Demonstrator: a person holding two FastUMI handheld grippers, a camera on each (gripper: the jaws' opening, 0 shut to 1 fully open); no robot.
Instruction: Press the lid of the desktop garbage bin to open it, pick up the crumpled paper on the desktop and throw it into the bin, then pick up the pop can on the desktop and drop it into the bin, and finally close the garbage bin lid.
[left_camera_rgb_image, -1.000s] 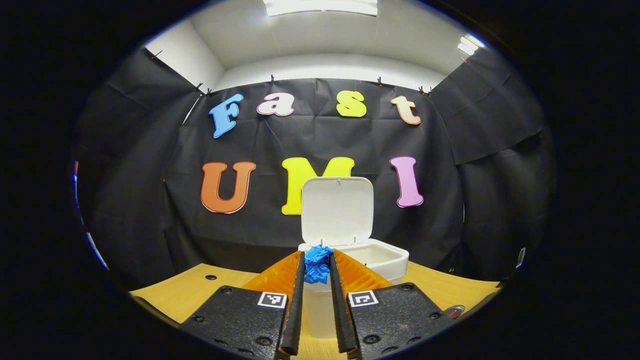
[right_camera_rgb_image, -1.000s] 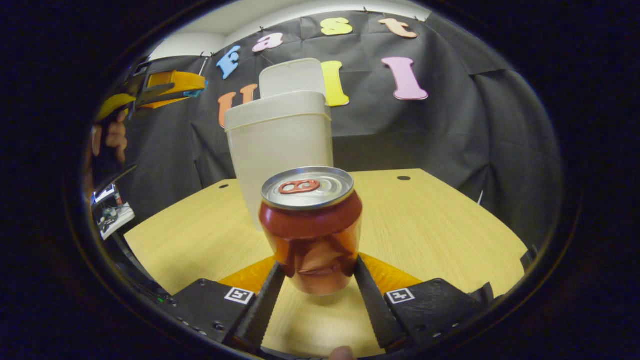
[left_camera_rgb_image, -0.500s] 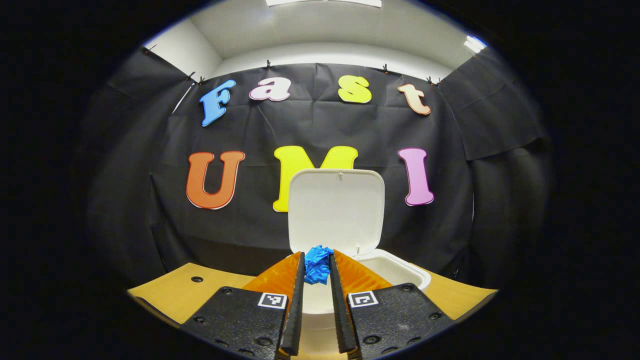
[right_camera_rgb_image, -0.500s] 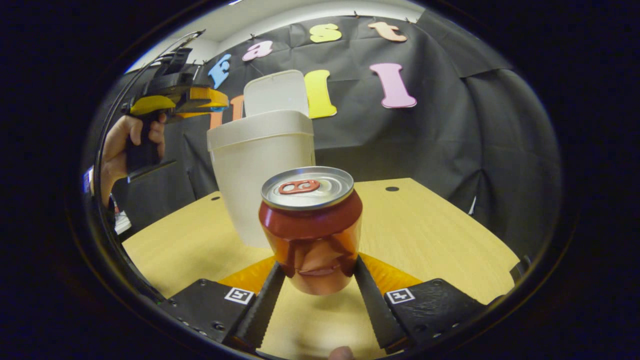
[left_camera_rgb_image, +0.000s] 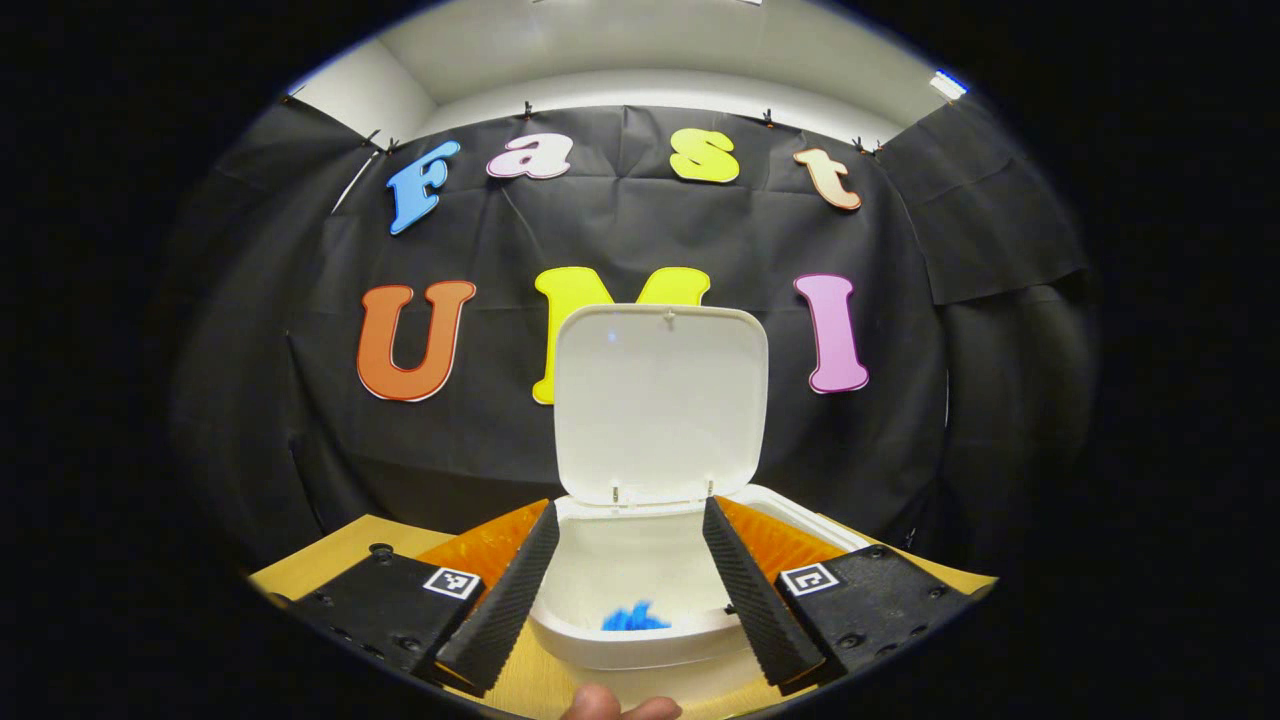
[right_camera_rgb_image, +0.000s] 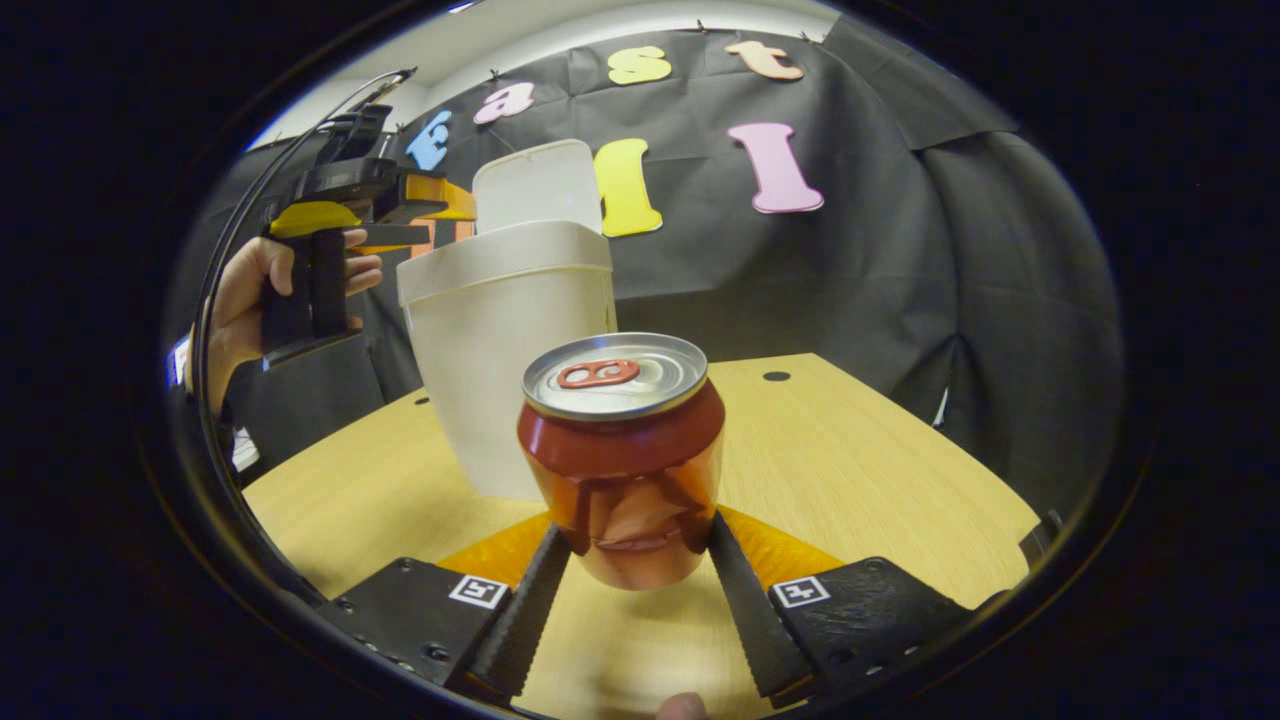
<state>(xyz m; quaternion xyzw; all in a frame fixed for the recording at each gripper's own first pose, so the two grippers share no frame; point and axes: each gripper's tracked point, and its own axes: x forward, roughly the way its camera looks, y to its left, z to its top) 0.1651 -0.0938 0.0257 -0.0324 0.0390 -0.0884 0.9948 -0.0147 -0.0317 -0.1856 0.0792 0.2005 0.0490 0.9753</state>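
In the left gripper view my left gripper (left_camera_rgb_image: 628, 520) stands open above the white bin (left_camera_rgb_image: 640, 640), nothing between its fingers. The bin's lid (left_camera_rgb_image: 660, 405) is raised upright behind the opening. A bit of the blue crumpled paper (left_camera_rgb_image: 628, 618) lies inside the bin. In the right gripper view my right gripper (right_camera_rgb_image: 634, 535) is shut on a red pop can (right_camera_rgb_image: 622, 450), upright and dented at the front. The white bin (right_camera_rgb_image: 510, 350) stands behind the can with its lid (right_camera_rgb_image: 538, 185) up. The left gripper (right_camera_rgb_image: 425, 205) hovers over the bin's left side, held by a hand (right_camera_rgb_image: 240, 300).
The wooden tabletop (right_camera_rgb_image: 860, 460) stretches to the right of the can, with a small round hole (right_camera_rgb_image: 776, 376) near the back. Black cloth walls close off the back and sides. A fingertip (left_camera_rgb_image: 615, 705) shows at the bottom edge of the left gripper view.
My left gripper moved forward over the bin and opened; the blue paper dropped from its fingers into the bin. The right gripper kept its hold on the can.
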